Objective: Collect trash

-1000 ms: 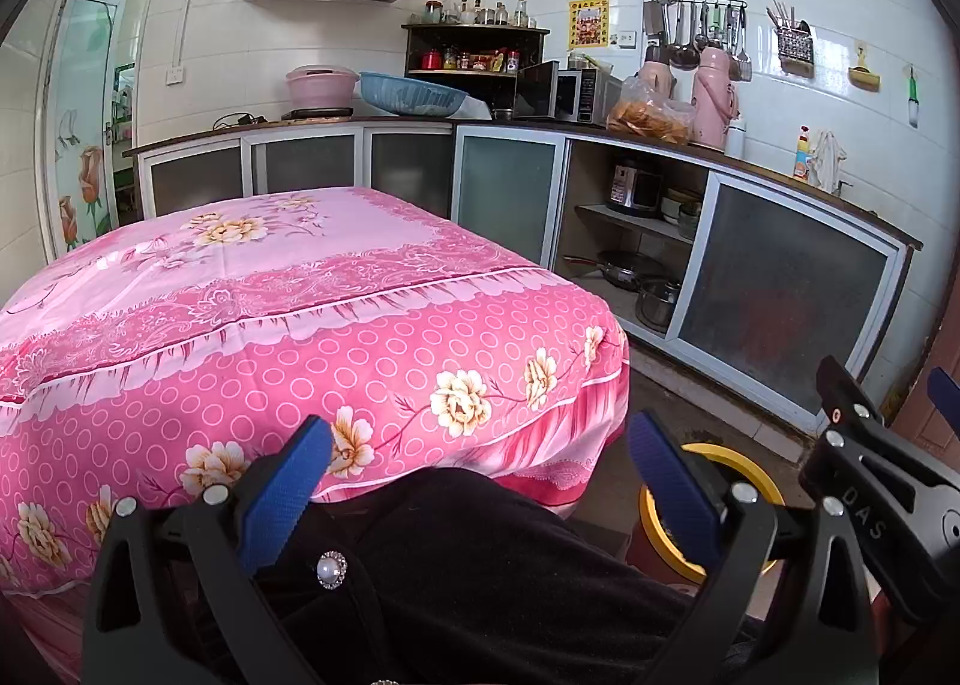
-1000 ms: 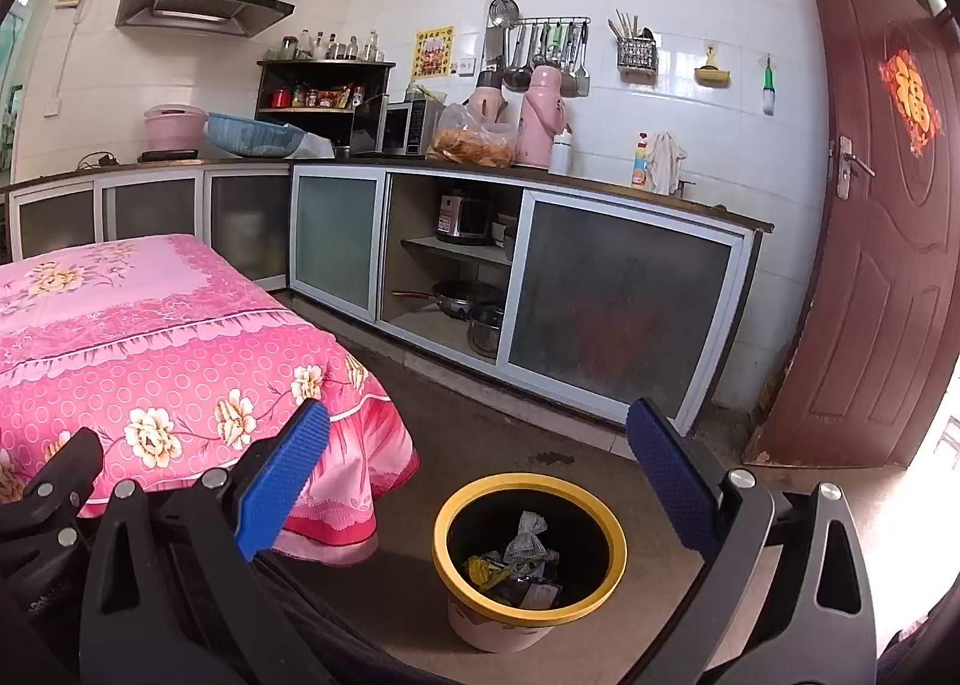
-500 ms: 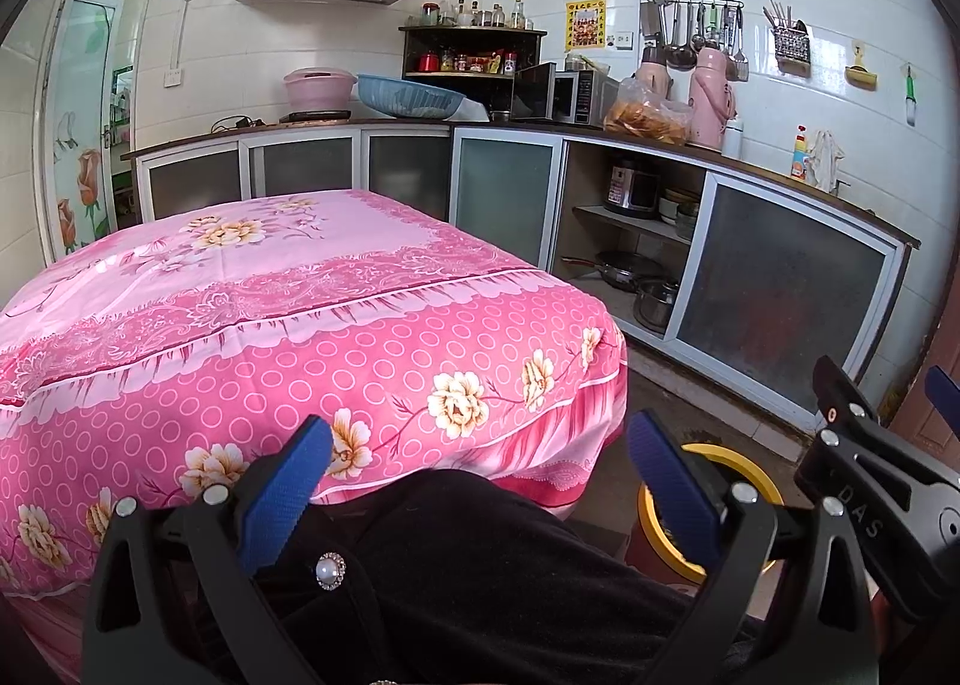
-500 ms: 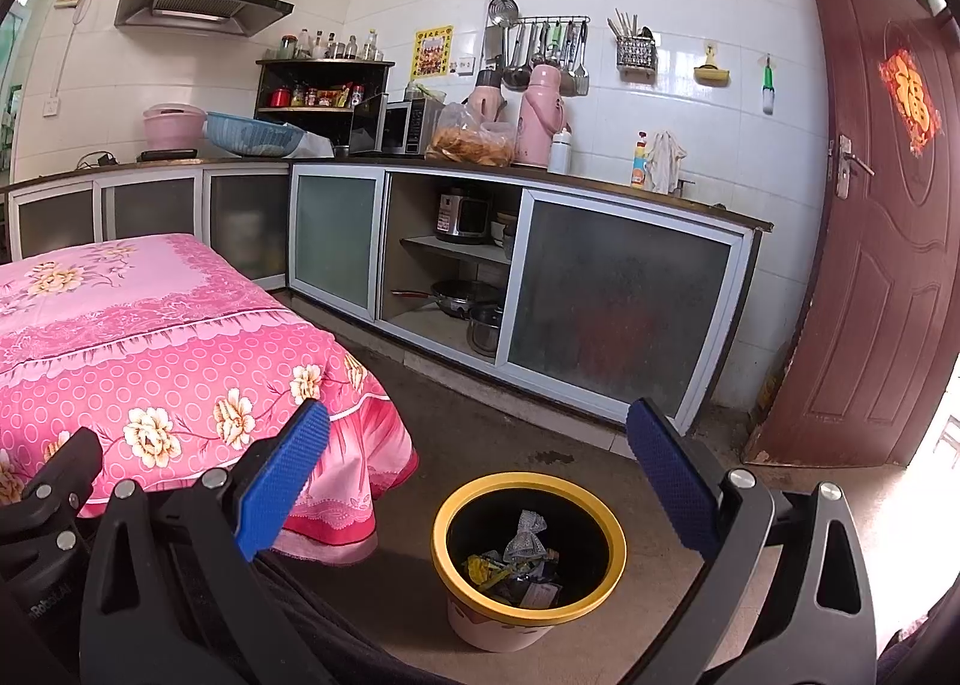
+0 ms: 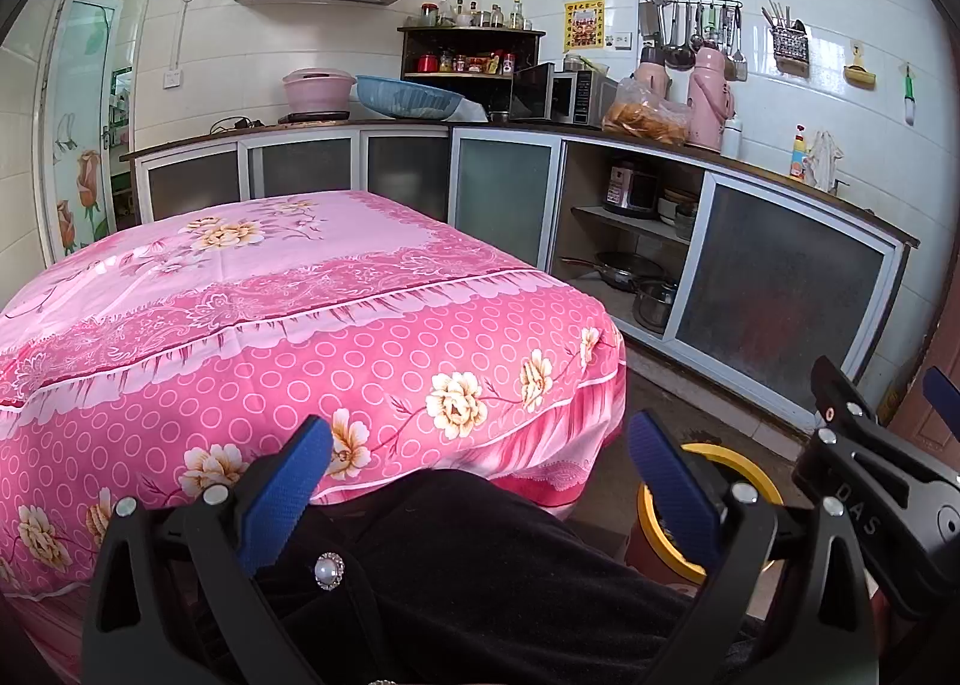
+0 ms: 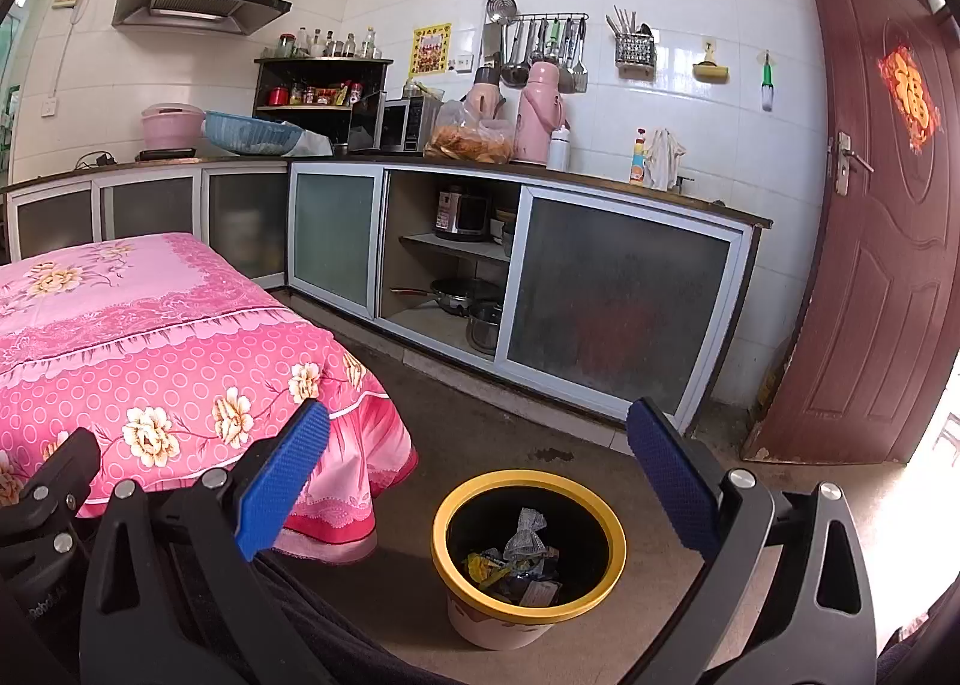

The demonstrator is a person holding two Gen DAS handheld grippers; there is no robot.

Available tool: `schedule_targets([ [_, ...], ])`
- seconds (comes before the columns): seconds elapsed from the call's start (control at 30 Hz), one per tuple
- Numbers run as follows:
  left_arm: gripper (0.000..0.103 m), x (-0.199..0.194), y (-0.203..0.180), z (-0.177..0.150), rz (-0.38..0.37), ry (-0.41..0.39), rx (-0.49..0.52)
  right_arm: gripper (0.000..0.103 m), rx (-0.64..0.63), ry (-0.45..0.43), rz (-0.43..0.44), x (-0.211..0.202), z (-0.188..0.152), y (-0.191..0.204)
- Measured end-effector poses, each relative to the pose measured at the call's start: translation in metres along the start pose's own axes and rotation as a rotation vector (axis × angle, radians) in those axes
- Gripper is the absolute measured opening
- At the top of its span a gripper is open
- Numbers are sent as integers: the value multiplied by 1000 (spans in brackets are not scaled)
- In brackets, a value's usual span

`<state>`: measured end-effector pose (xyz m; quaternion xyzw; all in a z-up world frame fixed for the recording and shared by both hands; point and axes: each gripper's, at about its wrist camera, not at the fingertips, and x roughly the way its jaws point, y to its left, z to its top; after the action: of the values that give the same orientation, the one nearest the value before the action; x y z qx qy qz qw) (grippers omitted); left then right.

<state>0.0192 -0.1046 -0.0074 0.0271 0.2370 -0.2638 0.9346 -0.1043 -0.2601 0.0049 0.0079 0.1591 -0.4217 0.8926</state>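
We see both tools held low, fingers spread wide, nothing gripped. Left tool [image 5: 480,481] hovers over a black garment [image 5: 480,577] with a pearl button [image 5: 329,571], pointing at the bench [image 5: 270,295] draped in a pink floral cloth. Bench top shows no loose items from this view. Right tool [image 6: 480,469] is also empty, blue pads [image 6: 282,475] apart, aimed at the floor [image 6: 480,421] between bench and cabinets.

Trash bin [image 6: 528,553], yellow rim, pale body, stands on the floor just right of the bench corner, below and between the right tool's fingers. Inside it we see trash [image 6: 516,559]: a crumpled silvery wrapper, yellow and dark packets. In the left view the bin shows partly behind the left tool's right finger, and the right tool's black frame appears at the far right edge.

Cabinets [image 6: 618,289] run along the wall, one section open with pots inside. Brown door [image 6: 882,241] stands open at right.
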Motion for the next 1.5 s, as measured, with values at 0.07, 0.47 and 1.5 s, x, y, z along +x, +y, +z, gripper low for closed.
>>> schedule_targets([
  [0.07, 95, 0, 0, 0, 0, 0, 1, 95, 0, 1, 1, 0, 0, 0],
  [0.47, 95, -1, -1, 0, 0, 1, 1, 95, 1, 2, 0, 0, 0, 0],
  [1.5, 95, 1, 1, 1, -5, 9, 6, 95, 0, 5, 2, -1, 3, -2],
])
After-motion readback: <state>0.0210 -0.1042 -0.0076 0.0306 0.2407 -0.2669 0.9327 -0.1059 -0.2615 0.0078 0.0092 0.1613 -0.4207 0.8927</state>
